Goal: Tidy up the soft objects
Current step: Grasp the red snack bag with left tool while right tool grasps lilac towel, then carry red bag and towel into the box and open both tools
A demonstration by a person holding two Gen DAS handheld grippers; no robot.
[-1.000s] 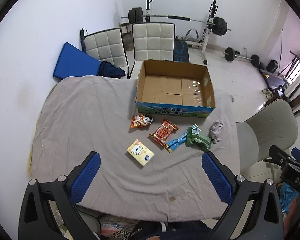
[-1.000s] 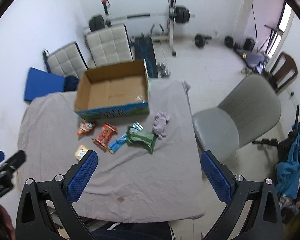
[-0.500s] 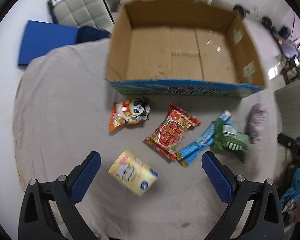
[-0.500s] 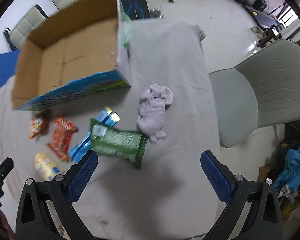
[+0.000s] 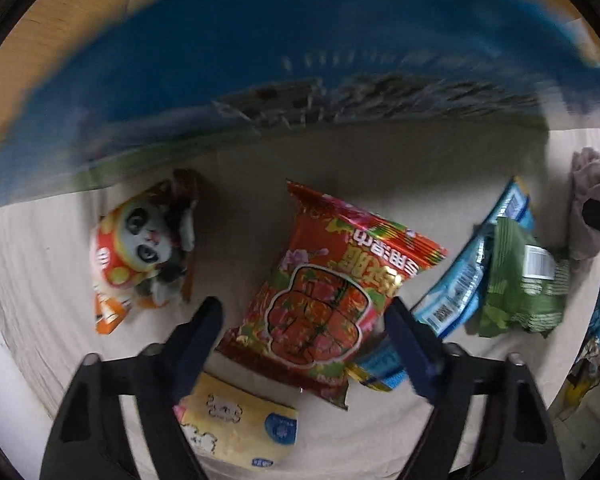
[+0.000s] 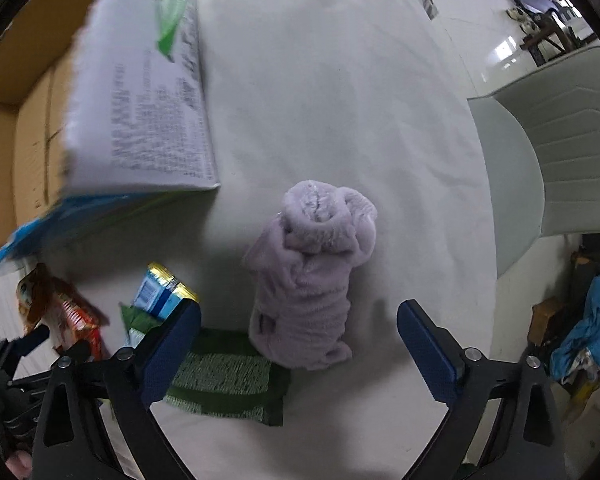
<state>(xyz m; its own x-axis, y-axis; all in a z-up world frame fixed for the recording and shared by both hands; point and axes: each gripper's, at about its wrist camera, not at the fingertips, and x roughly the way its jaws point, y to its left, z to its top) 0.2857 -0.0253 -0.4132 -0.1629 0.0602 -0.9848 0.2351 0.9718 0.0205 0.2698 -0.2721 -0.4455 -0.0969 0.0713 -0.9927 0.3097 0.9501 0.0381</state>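
Observation:
My left gripper [image 5: 304,320] is open, low over a red snack packet [image 5: 332,292] that lies between its fingers. A panda packet [image 5: 144,248] lies to its left, a yellow tissue pack [image 5: 240,428] under the left finger, and blue [image 5: 468,280] and green [image 5: 520,284] packets to the right. My right gripper [image 6: 298,328] is open, straddling a rolled lilac plush cloth [image 6: 308,280]. The green packet [image 6: 228,380] lies under its left finger. The open cardboard box [image 6: 140,100] stands just behind the items.
A grey cloth [image 6: 340,80] covers the table. A grey-green chair [image 6: 540,152] stands off the table's right edge. Blue clothing [image 6: 588,336] lies on the floor at the right. The box's blue printed wall [image 5: 260,60] fills the top of the left wrist view.
Both grippers have dropped down and forward toward the table. The left now frames the red packet, the right now frames the lilac cloth. Both stay open.

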